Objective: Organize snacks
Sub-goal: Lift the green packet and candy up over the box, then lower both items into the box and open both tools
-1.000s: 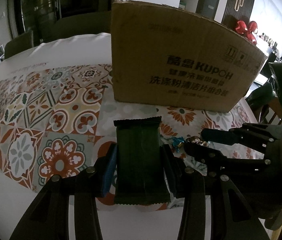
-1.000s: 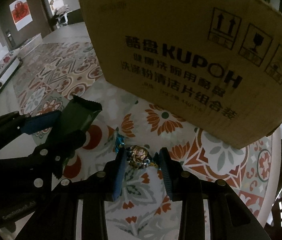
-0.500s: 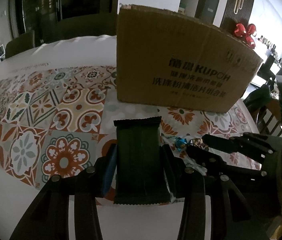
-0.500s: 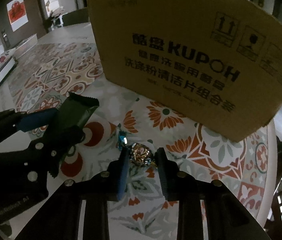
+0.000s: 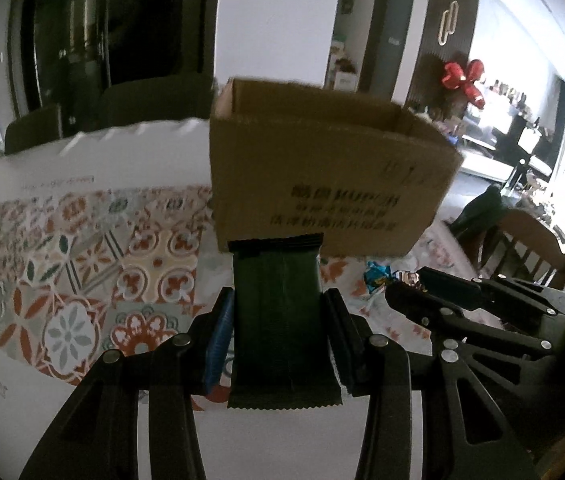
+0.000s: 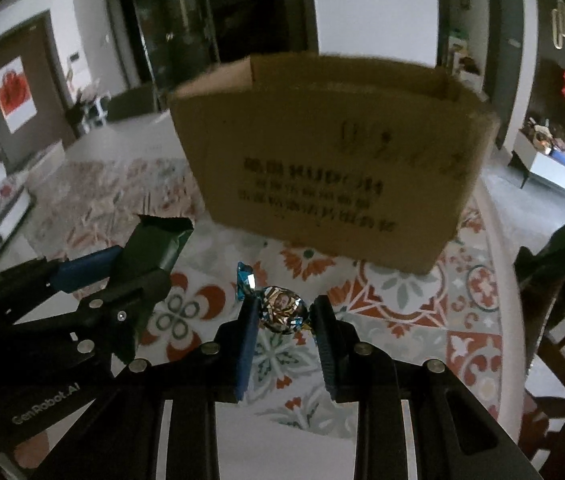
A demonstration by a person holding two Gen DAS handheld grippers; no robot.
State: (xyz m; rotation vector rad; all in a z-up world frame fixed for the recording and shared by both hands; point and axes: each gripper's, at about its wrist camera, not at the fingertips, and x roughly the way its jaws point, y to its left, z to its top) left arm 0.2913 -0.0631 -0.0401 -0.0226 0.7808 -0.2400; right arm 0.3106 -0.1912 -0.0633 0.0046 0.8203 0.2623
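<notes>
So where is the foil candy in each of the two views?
Left wrist: the candy is right of centre, at the tips of the right gripper.
Right wrist: low centre, between that gripper's fingers.
Shared landmark: the cardboard box stands behind it.

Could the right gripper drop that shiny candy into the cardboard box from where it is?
Probably yes. The right gripper is shut on the foil-wrapped candy, and the cardboard box stands straight ahead with its top open. Nothing lies between them; the gripper would just need to rise above the near wall.
</notes>
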